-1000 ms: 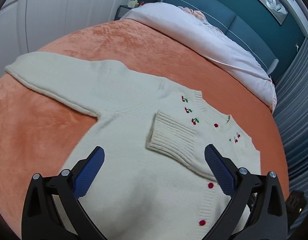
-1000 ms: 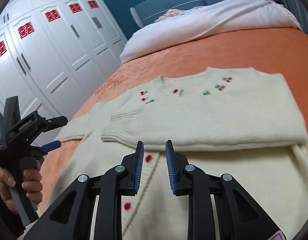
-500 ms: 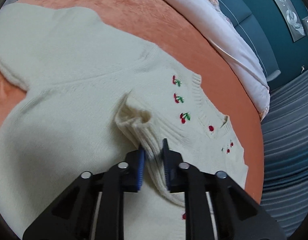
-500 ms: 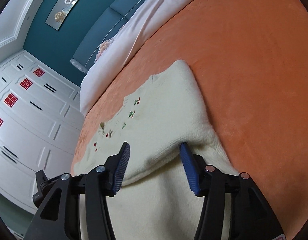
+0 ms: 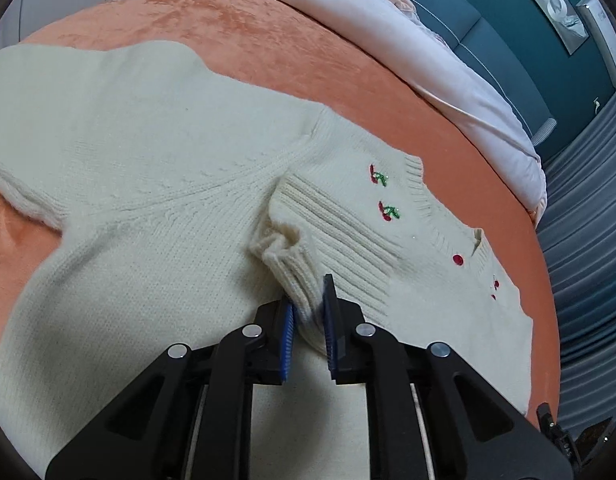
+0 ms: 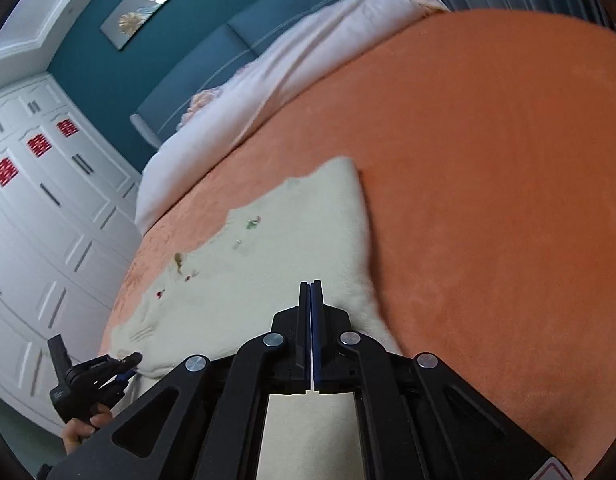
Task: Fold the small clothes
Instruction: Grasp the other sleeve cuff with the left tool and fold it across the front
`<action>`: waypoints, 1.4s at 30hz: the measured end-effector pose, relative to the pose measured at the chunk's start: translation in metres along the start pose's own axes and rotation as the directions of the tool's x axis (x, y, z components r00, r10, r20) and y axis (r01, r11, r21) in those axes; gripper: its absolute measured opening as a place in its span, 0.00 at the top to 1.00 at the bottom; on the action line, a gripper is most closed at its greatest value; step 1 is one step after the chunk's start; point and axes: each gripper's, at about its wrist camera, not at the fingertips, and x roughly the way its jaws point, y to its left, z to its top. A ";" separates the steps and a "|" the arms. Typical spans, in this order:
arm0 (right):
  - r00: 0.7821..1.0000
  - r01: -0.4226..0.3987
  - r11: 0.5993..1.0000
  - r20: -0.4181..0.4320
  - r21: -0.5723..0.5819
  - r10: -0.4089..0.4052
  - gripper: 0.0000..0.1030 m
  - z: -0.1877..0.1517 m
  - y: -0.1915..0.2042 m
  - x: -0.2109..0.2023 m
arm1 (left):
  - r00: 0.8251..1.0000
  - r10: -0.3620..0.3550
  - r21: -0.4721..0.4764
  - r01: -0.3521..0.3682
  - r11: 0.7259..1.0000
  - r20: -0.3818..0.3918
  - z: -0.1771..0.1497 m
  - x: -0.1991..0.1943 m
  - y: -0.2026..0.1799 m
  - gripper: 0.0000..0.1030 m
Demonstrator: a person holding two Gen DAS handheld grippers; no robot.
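A cream knit cardigan [image 5: 148, 160] with embroidered cherries and red buttons lies flat on the orange blanket [image 5: 268, 40]. One sleeve is folded across its chest. My left gripper [image 5: 309, 308] is shut on that sleeve's ribbed cuff [image 5: 308, 248], which bunches up in front of the pads. In the right wrist view my right gripper [image 6: 311, 292] is shut over the cardigan [image 6: 292, 240] near its right edge. Its pads meet and no fabric shows between them. The left gripper [image 6: 128, 360] and the hand holding it [image 6: 80, 432] show at the lower left.
A white duvet [image 5: 427, 52] lies across the head of the bed against a teal headboard [image 6: 236, 40]. White wardrobe doors [image 6: 48, 220] with red decorations stand to the left. Grey curtains [image 5: 587, 240] hang on the right. Bare orange blanket [image 6: 487, 200] stretches right of the cardigan.
My left gripper came down and shut on the sleeve cuff, which now bunches up. My right gripper swung over to the cardigan's right side, spread its jaws there, then shut.
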 end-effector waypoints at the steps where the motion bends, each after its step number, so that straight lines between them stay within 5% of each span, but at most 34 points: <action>1: 1.000 -0.006 0.999 0.000 -0.041 0.006 0.99 0.003 0.011 0.000 | 1.000 0.001 -0.004 -0.001 1.000 0.000 0.000 0.001 0.000 0.87; 4: 0.994 0.065 0.986 -0.073 -0.151 -0.077 0.99 0.006 0.024 0.026 | 1.000 0.014 0.016 -0.014 1.000 0.010 -0.002 0.000 -0.002 0.86; 6: 0.969 0.141 0.976 -0.177 -0.167 -0.171 1.00 -0.011 0.009 0.051 | 1.000 0.019 0.041 -0.020 0.999 0.018 -0.003 -0.001 -0.004 0.86; 10: 0.982 0.152 0.967 -0.078 -0.202 -0.171 0.99 -0.014 0.031 0.015 | 0.999 -0.039 0.002 0.039 0.999 0.013 -0.003 -0.013 0.007 0.81; 12: 0.992 0.094 0.969 -0.061 -0.229 -0.111 0.96 -0.031 0.043 -0.013 | 0.997 -0.062 -0.053 0.064 0.997 0.038 -0.003 -0.032 0.023 0.58; 16: 0.995 0.011 0.928 -0.092 -0.372 -0.049 0.92 -0.093 0.076 -0.055 | 0.991 0.009 -0.157 0.012 0.987 0.132 0.013 -0.082 0.083 0.45; 19: 0.986 -0.026 0.873 -0.159 -0.486 -0.059 0.92 -0.146 0.093 -0.069 | 0.971 0.156 -0.293 -0.098 0.951 0.181 0.039 -0.114 0.154 0.32; 23: 0.979 -0.011 0.823 -0.172 -0.568 -0.106 0.91 -0.189 0.103 -0.067 | 0.932 0.304 -0.483 -0.178 0.858 0.196 0.078 -0.141 0.251 0.32; 26: 0.982 -0.020 0.848 -0.170 -0.530 -0.083 0.91 -0.188 0.099 -0.068 | 0.905 0.366 -0.545 -0.198 0.815 0.219 0.108 -0.152 0.292 0.32; 28: 0.980 -0.052 0.886 -0.193 -0.461 -0.043 0.91 -0.185 0.091 -0.065 | 0.907 0.361 -0.573 -0.181 0.799 0.217 0.126 -0.150 0.306 0.34; 30: 0.979 -0.084 0.909 -0.203 -0.409 -0.001 0.91 -0.185 0.083 -0.064 | 0.913 0.357 -0.582 -0.184 0.792 0.197 0.140 -0.142 0.313 0.53; 31: 0.979 -0.096 0.915 -0.205 -0.392 0.015 0.92 -0.185 0.080 -0.063 | 0.914 0.361 -0.580 -0.196 0.791 0.184 0.146 -0.139 0.313 0.75; 32: 0.978 -0.107 0.920 -0.208 -0.377 0.028 0.92 -0.185 0.078 -0.063 | 0.920 0.351 -0.575 -0.193 0.795 0.176 0.151 -0.137 0.310 0.89; 35: 0.974 -0.130 0.929 -0.219 -0.347 0.055 0.92 -0.183 0.075 -0.062 | 0.909 0.305 -0.505 -0.129 0.853 0.284 0.160 -0.155 0.271 0.90; 39: 0.973 -0.150 0.934 -0.218 -0.326 0.080 0.92 -0.182 0.073 -0.060 | 0.906 0.144 -0.198 -0.068 0.978 0.397 0.158 -0.178 0.151 0.91; 42: 0.971 -0.161 0.936 -0.219 -0.314 0.094 0.92 -0.182 0.073 -0.060 | 0.924 -0.027 0.055 0.006 0.998 0.381 0.130 -0.175 0.045 0.91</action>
